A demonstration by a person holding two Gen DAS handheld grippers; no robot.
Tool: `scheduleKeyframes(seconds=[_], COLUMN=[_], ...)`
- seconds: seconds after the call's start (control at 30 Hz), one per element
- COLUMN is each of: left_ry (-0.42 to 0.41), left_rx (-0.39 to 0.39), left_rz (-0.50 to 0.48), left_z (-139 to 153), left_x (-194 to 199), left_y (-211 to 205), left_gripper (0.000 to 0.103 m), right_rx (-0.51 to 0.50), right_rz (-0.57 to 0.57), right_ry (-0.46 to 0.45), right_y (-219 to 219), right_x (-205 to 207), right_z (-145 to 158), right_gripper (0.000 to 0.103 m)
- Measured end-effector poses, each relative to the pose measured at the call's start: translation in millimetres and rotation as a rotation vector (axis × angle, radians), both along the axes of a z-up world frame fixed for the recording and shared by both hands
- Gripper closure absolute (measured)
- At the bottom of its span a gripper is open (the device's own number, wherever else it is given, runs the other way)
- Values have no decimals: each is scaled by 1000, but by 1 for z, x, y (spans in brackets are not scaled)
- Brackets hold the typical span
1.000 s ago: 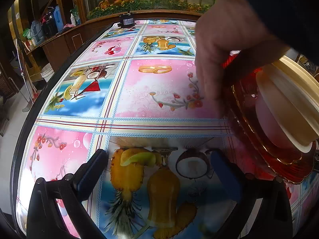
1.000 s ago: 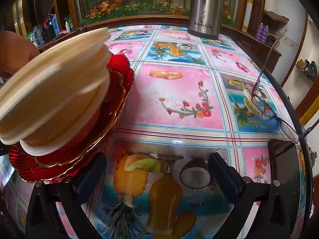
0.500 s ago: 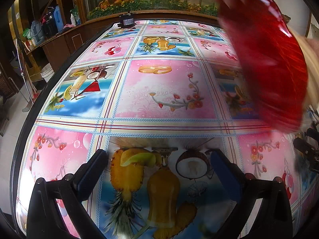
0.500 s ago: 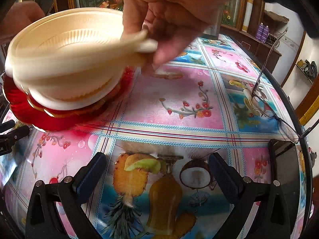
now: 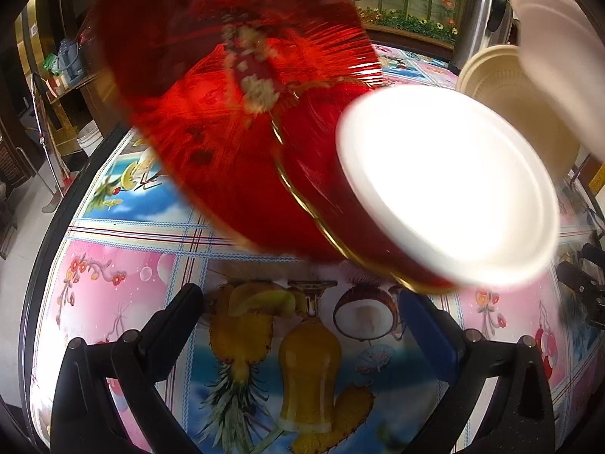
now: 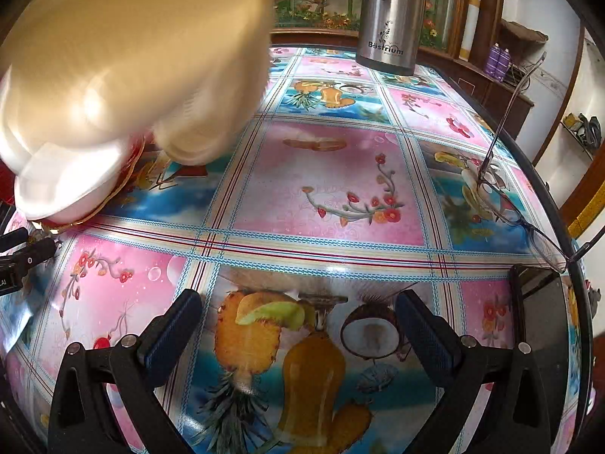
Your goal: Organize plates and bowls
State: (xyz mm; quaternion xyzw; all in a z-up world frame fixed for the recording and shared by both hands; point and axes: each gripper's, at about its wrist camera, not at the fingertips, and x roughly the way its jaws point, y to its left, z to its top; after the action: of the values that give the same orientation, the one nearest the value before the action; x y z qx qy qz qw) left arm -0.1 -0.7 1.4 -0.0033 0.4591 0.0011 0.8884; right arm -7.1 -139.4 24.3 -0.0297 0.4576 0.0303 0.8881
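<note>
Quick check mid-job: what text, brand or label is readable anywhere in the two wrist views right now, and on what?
"Bestrium" on the steel thermos jug, right wrist view; a smaller line beneath it is too small to read.
"AI", the cut-off end of a label, on the black device at that view's left edge.
Left wrist view: nothing readable; the same jug shows no lettering there.

"Bestrium" on steel flask [image 6: 389, 15]

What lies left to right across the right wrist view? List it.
Cream bowls → steel flask → eyeglasses → black phone.
</note>
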Motion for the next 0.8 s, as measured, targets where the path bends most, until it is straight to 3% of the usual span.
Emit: scheduleKeyframes(seconds=[0.8], left_ry=[0], left_rx=[0], left_rz=[-1], left_z=[1], left_x=[0], left_y=[1], left_gripper=[0], right_rx=[4], right_rz=[1], right_ry=[0], right_y=[-4], right_x=[0], right_z=[0], right_gripper=[1])
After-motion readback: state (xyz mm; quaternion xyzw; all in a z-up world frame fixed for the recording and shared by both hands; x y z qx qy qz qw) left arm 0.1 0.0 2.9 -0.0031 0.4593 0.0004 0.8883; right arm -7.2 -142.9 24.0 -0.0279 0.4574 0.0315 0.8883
